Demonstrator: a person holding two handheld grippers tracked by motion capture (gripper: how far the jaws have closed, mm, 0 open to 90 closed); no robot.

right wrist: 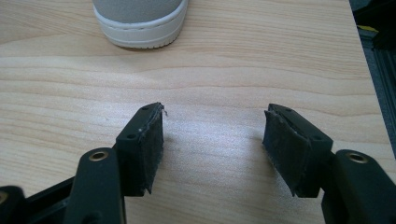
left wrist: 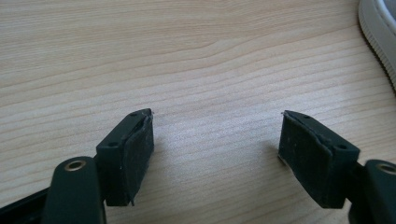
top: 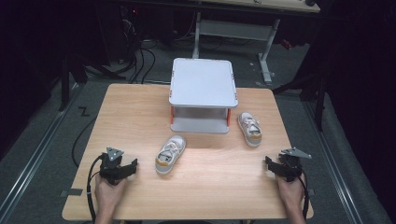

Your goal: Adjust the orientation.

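No readable writing on either shoe (top: pixel 170 154), tools empty

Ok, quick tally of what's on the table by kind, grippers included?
Shoes: 2, the near shoe and the far shoe
Two-tier rack: 1
Grippers: 2, left gripper and right gripper, both open and empty
Total: 5

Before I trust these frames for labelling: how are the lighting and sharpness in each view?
High view: table brightly lit, surroundings nearly black, slightly soft. Left gripper view: even light, wood grain sharp, soft shadows under the jaws. Right gripper view: crisp, the shoe cut off by the top edge.
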